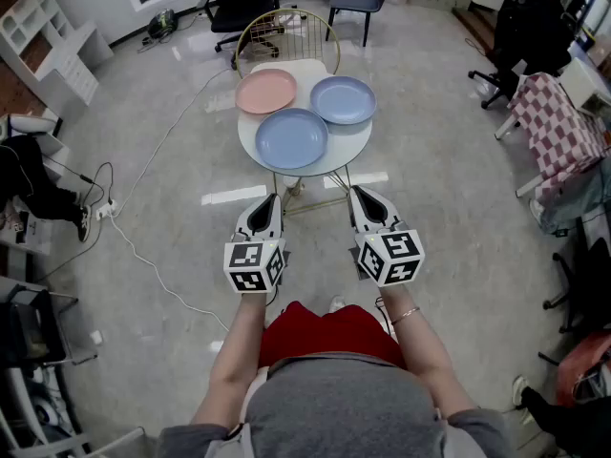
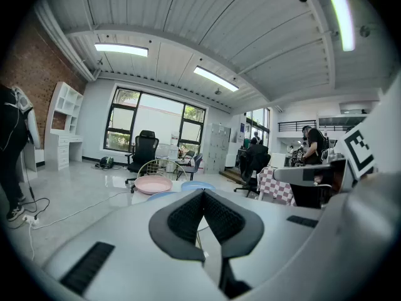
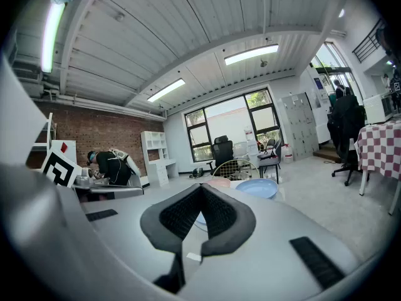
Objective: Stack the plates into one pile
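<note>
Left gripper and right gripper — closed, empty.

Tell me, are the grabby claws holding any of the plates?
Nothing is held. The left gripper and right gripper are shut and empty; the round pink plate and two round blue plates lie untouched.

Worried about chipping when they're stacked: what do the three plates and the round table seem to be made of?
The pink plate, near blue plate and far blue plate: matte, even pastel colour without glare, probably plastic or melamine, though matte ceramic is possible. The table: smooth white top, faint sheen, maybe painted or laminated board.
</note>
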Available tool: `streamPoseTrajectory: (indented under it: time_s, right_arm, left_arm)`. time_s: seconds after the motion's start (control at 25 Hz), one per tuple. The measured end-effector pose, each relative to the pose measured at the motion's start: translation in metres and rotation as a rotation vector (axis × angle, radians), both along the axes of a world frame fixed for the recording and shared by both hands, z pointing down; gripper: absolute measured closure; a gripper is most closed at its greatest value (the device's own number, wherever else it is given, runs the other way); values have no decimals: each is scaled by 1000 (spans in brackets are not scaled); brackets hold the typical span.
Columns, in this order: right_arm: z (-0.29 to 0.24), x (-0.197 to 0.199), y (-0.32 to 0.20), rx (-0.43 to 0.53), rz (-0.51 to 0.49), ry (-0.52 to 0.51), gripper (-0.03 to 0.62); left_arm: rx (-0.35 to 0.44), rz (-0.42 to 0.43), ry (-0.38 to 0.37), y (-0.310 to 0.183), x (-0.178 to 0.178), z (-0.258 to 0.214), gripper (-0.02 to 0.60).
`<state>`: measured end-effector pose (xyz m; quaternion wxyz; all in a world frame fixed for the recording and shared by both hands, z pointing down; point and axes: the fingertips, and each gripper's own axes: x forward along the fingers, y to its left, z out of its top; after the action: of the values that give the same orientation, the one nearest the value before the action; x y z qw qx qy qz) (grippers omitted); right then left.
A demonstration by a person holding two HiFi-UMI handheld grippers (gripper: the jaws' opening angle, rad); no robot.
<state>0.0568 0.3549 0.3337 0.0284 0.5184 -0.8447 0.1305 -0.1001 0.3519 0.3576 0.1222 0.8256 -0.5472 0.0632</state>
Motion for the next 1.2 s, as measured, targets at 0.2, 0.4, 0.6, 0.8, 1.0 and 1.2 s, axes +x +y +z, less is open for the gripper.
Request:
streamPoseTrajectory:
  time_s: [0.2, 0.4, 0.6, 0.8, 1.0, 1.2]
  right_arm:
    - [-2, 6, 6, 6, -12, -2, 566]
    - [-2, 13, 10, 12, -23, 2, 566]
    - [1, 19, 10, 15, -50, 14, 565]
    - [6, 28, 7, 0, -62, -18, 565]
    - [11, 37, -4, -25, -61, -33, 565]
    - [15, 34, -30, -41, -54, -49, 565]
  left_arm:
    - [-6, -16, 8, 9, 11, 1, 569]
    - [-5, -22, 11, 14, 21, 0, 569]
    - [-8, -43, 22, 13, 28, 0, 569]
    - [2, -74, 11, 10, 29, -2, 569]
    - [-17, -121, -28, -1, 21, 0, 569]
    - [-31, -138, -34, -26, 7, 4, 569]
